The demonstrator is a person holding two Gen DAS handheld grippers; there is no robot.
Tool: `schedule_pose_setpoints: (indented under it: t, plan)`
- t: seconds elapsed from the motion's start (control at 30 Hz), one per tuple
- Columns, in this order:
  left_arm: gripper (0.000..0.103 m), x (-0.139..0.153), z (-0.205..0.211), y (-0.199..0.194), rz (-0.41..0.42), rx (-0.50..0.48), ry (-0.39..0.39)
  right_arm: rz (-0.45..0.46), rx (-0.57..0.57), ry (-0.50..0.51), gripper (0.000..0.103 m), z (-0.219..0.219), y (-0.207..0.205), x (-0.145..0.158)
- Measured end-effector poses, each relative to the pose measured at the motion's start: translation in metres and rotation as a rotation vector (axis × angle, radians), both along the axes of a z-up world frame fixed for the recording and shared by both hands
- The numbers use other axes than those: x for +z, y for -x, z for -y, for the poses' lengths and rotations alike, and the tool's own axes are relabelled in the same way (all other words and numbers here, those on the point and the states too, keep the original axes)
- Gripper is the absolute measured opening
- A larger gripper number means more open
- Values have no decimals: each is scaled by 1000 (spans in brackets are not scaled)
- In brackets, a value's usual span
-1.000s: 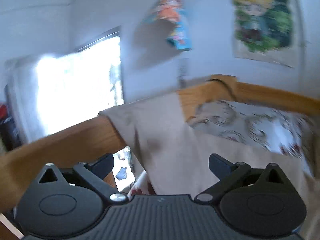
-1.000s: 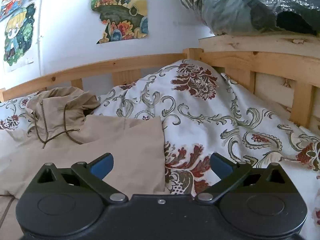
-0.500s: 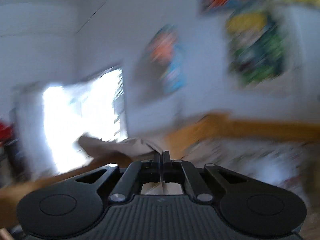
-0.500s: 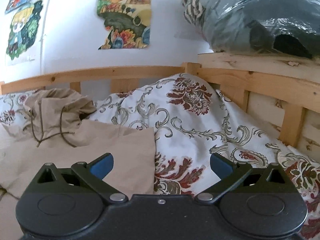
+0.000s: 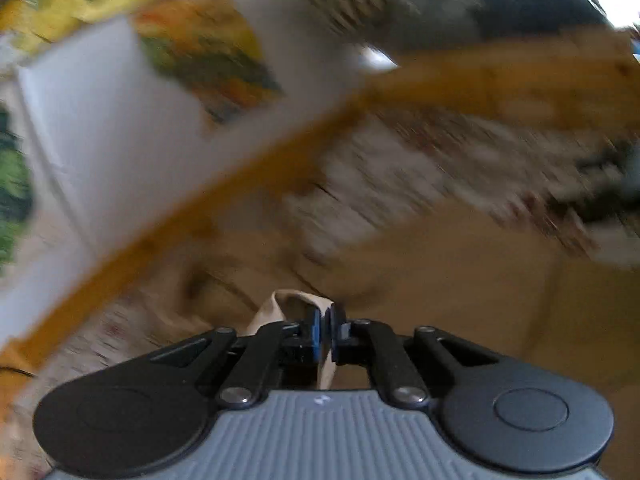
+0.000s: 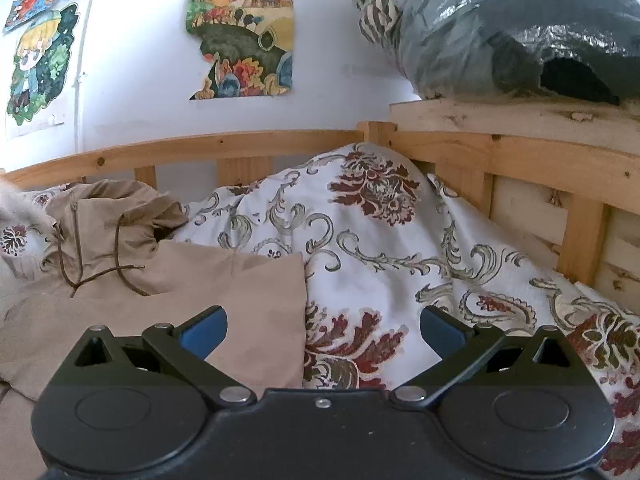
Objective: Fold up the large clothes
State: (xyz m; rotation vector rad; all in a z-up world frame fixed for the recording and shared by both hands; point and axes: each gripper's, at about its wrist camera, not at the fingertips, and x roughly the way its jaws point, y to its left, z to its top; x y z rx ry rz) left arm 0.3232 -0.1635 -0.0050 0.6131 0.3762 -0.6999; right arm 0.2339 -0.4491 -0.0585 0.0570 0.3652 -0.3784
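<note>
A second ago the left gripper (image 5: 324, 330) stood wide apart, facing a fold of tan cloth hung over the bed rail by the window. Now its jaws have come together on a strip of that cloth, the blue pads pinching it while a loop of fabric bulges just ahead of them; they are easing a touch wider yet the cloth still sits clamped between them. The whole view has swung round from the window to the far corner of the bed, and it is smeared with motion, so the hand is plainly travelling and rolling over as it goes. I take this for a sleeve or side of the hoodie (image 6: 168, 300) being carried across its body for a fold, though the blur lets me say no more than probably.

The hoodie lies spread on the bed, hood and drawcords toward the wooden rail (image 6: 224, 148), its straight edge lying on the floral duvet (image 6: 380, 240).

The right gripper (image 6: 322, 330) has not stirred: it hovers low over the hoodie's edge, pointing slightly downward toward the heaped duvet, jaws wide apart with nothing between them. The left gripper's view is tipped hard, the rail running diagonally across it.
</note>
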Motion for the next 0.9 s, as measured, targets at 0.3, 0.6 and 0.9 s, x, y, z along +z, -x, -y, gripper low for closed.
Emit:
schedule_pose_setpoints:
  t: [0.3,0.6,0.9]
  plan:
    - [61,-41,-46,16,-313,43,123,-27,0,-15,102,6,-5,-6]
    - [88,-25,-138,14,-280,378,215,-90,42,134,102,-18,-17,18]
    - [88,-35,-173,-64,-240,709,206,-134,524,194,101,-148,-25,35]
